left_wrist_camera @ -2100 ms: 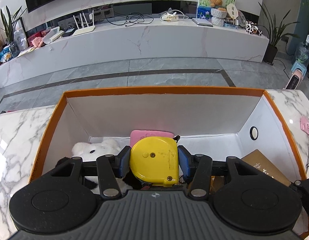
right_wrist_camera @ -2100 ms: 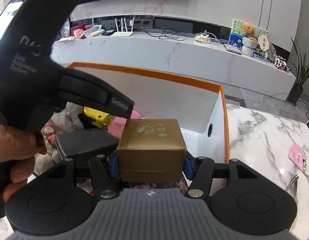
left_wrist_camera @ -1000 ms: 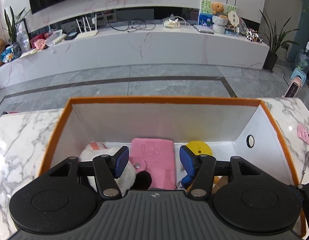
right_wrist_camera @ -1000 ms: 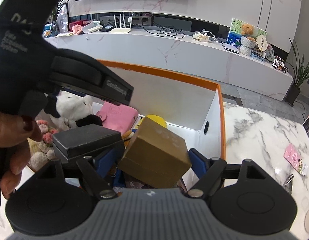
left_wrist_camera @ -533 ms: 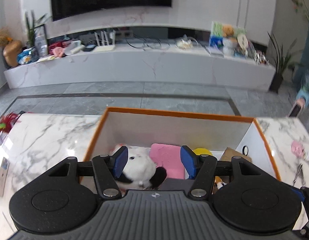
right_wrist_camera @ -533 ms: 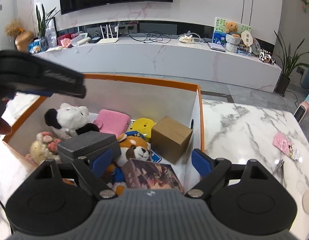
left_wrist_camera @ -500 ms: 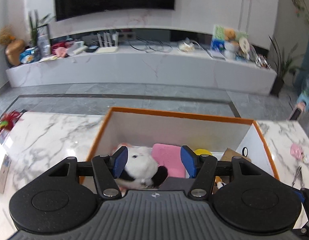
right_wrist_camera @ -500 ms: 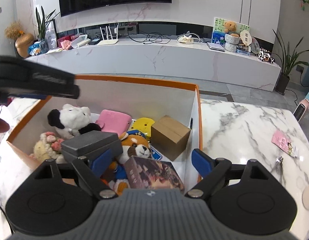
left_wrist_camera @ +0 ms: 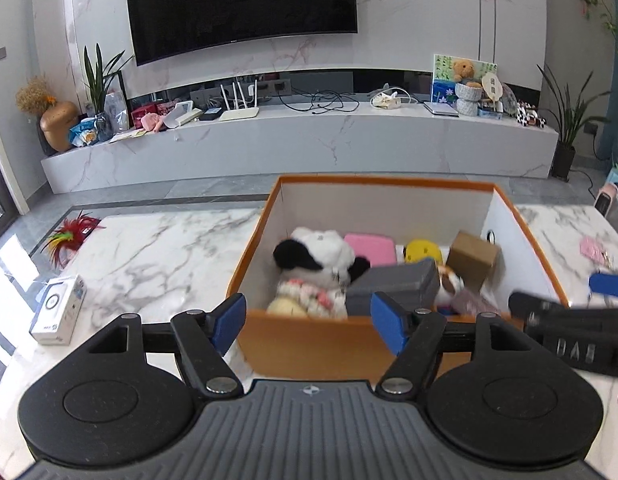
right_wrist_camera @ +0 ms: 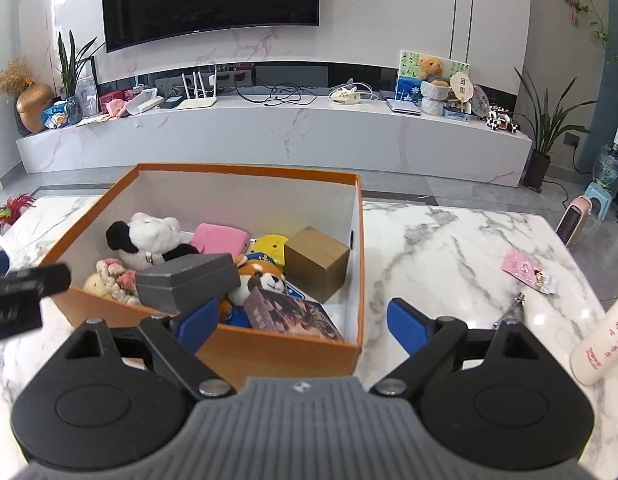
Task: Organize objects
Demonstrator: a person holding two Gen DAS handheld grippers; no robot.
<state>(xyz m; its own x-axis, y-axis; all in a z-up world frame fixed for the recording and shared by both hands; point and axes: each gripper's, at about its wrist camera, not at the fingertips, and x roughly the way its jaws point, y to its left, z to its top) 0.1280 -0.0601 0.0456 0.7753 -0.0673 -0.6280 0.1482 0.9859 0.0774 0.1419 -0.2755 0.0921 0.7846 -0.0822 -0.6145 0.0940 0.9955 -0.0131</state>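
Observation:
An orange box (right_wrist_camera: pixel 293 354) (left_wrist_camera: pixel 309 344) stands on the marble table. In it lie a panda plush (right_wrist_camera: pixel 149 236), a pink pouch (right_wrist_camera: pixel 221 240), a yellow tape measure (right_wrist_camera: pixel 271 246) (left_wrist_camera: pixel 423 252), a brown carton (right_wrist_camera: pixel 317 264) (left_wrist_camera: pixel 473 258), a grey case (right_wrist_camera: pixel 185 280), a red panda plush (right_wrist_camera: pixel 261 276) and a dark book (right_wrist_camera: pixel 289 314). My left gripper (left_wrist_camera: pixel 309 322) is open and empty, in front of the box. My right gripper (right_wrist_camera: pixel 303 328) is open and empty, over the box's near right corner.
A small white box (left_wrist_camera: pixel 59 308) and a red feather toy (left_wrist_camera: pixel 71 232) lie on the table's left. A pink card (right_wrist_camera: pixel 527 270), a metal tool (right_wrist_camera: pixel 509 310) and a white bottle (right_wrist_camera: pixel 605 344) lie to the right. A TV console runs along the far wall.
Both grippers let go, of the tape measure and the brown carton, which now lie in the box. Both have pulled back and up, open and empty.

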